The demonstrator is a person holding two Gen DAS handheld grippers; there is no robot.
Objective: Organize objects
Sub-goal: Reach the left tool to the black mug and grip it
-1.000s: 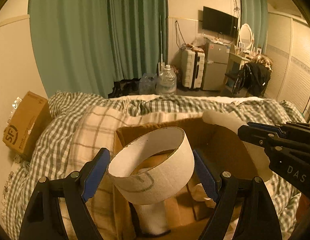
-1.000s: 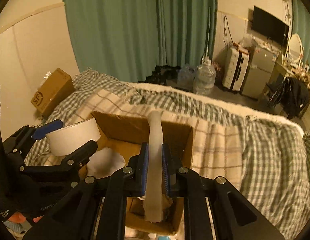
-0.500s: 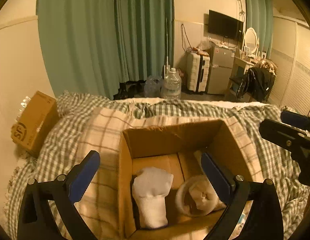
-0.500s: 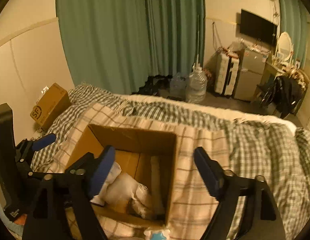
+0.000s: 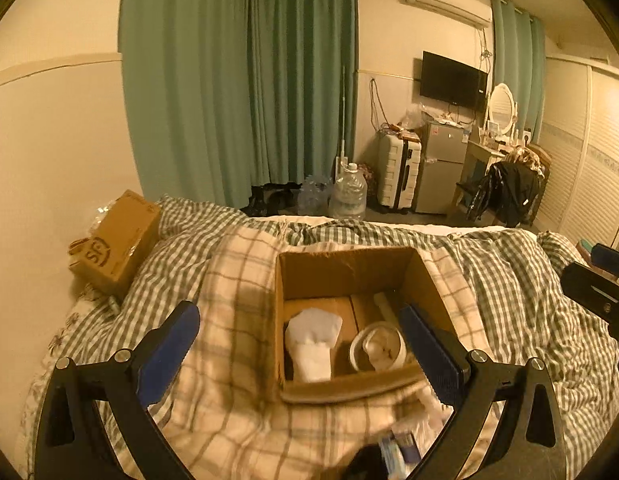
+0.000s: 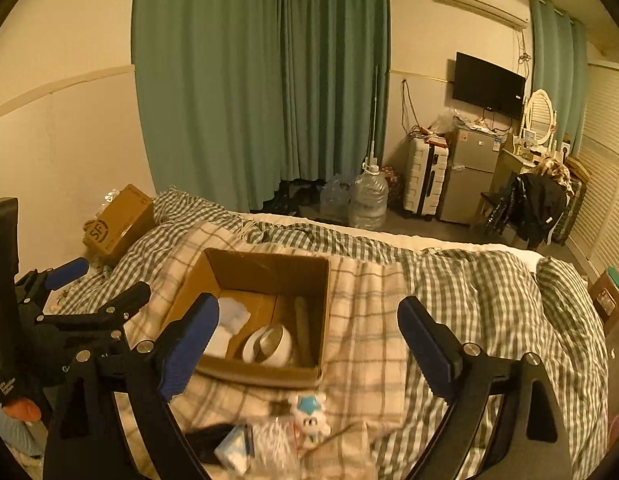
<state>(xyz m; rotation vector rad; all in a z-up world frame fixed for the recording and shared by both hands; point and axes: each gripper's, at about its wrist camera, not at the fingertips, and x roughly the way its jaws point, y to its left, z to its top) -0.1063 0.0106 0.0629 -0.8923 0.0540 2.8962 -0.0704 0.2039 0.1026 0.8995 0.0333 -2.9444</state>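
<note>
Both grippers have let go and pulled back since a second ago: the tape ring [image 5: 376,345] and the pale tube [image 5: 384,305] that were pinched over the box [image 5: 345,272] now sit inside it. Ring's lying near the right front corner, tube along the right wall, and a white sock [image 5: 311,340] is to the left of the ring.

Left gripper [image 5: 299,354] is spread wide with nothing in it, hanging above the near edge of the box. Right gripper [image 6: 309,340] is the same deal, fingers fully apart and empty, off to the right over the plaid blanket [image 6: 373,320].

So I'd say the drop step is done and we're between picks. Still loose on the blanket, nearer than the box: a little blue-and-white toy [image 6: 309,418], a crinkly plastic bag [image 6: 269,444] and a small packet [image 6: 235,446] just left of it.

Next move looks like swinging one gripper down to that near pile and closing on one item. The toy seems easiest; the bag will probably squish and slip. Closed carton [image 5: 117,240] at far left looks uninvolved.
</note>
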